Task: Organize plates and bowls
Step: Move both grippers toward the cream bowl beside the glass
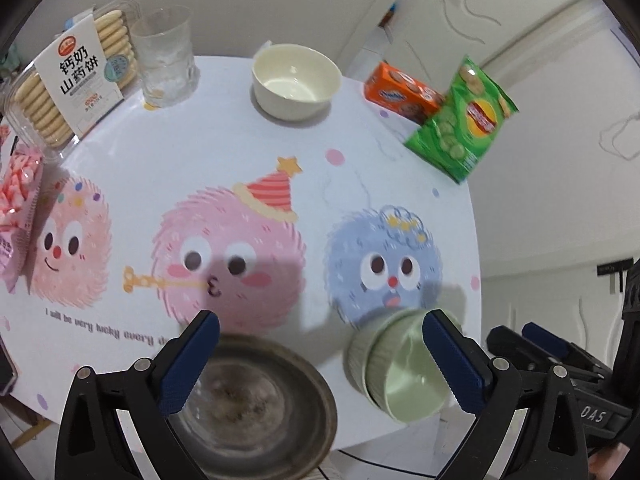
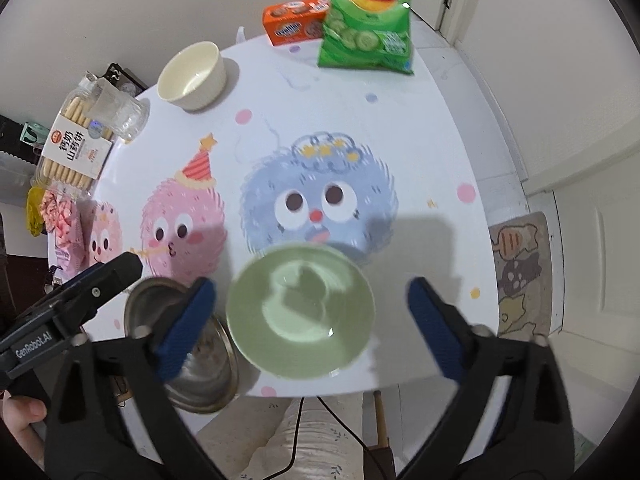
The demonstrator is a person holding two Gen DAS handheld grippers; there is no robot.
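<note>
Green bowl (image 2: 300, 312) sits near the front edge of the counter (image 2: 420, 152), w/ a metal plate (image 2: 200, 376) just beside it. Looks hard, smooth & prob. breakable, so it may slip; best grab it by the rim. It's pale green w/ ribbed sides. A cream bowl (image 1: 296, 80) waits at the back. Left gripper (image 1: 320, 360) & right gripper (image 2: 308, 328) both hang wide open, holding nothing.

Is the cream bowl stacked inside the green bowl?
No. The cream bowl sits alone at the table's far edge, apart from the green bowl near the front.
</note>
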